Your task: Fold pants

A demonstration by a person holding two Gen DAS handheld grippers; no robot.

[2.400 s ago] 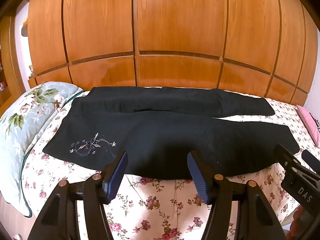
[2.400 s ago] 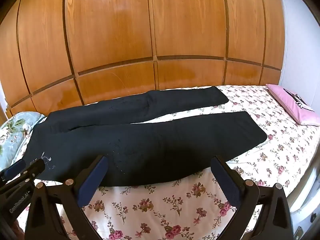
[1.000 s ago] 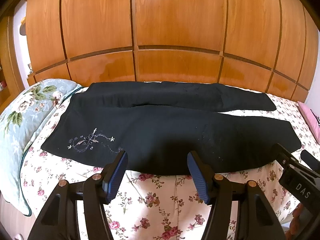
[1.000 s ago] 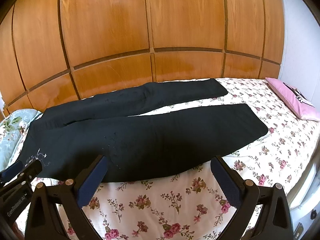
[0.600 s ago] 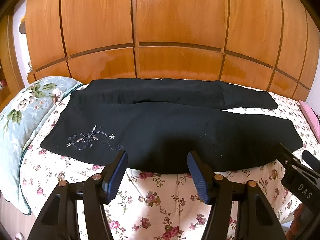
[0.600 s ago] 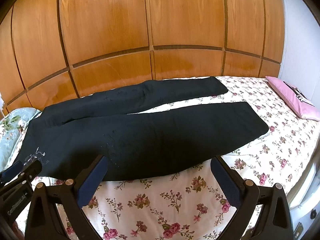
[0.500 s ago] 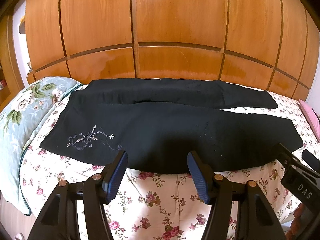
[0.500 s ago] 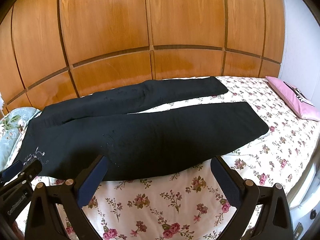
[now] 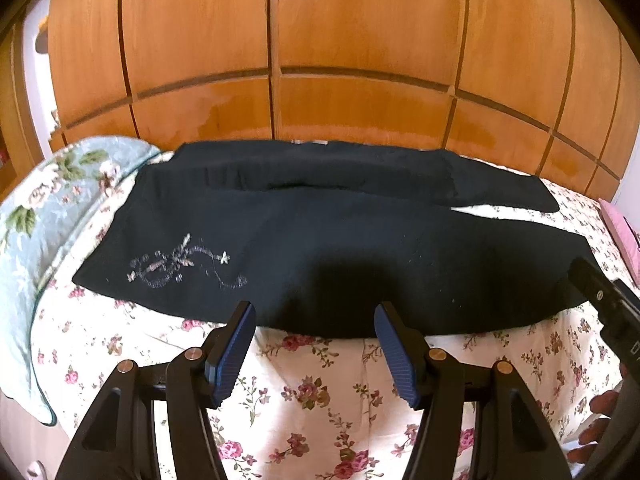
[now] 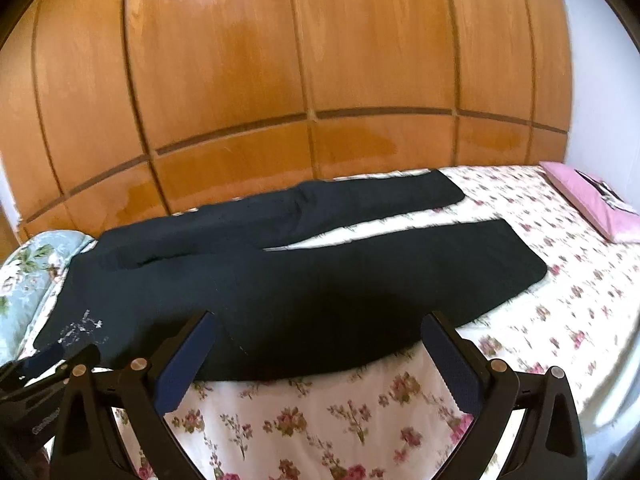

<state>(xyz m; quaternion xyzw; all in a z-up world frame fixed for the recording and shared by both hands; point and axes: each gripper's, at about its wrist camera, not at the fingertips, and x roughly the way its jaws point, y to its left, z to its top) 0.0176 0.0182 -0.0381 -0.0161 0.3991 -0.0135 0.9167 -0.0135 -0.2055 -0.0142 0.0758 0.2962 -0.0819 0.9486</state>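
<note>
Black pants (image 9: 320, 240) lie spread flat on the flowered bed sheet (image 9: 320, 400), waist at the left with a silver embroidery (image 9: 180, 264), both legs running right. The right wrist view shows the same pants (image 10: 300, 280), the two legs apart at their ends. My left gripper (image 9: 315, 316) hovers open just in front of the near leg's front edge, nothing between its blue pads (image 9: 236, 352). My right gripper (image 10: 318, 332) stands wide open over that same edge further right, holding nothing. Each gripper's body shows at the edge of the other's view.
Wooden wardrobe doors (image 9: 320, 60) rise right behind the bed. A pale blue flowered pillow (image 9: 36, 216) lies at the left end, and a pink pillow (image 10: 592, 200) at the right end. The bed's near edge is just below the grippers.
Both views have tipped slightly down and closer to the pants, whose front edge now lies nearer the fingertips. Both grippers stay open; the pants have not moved.
</note>
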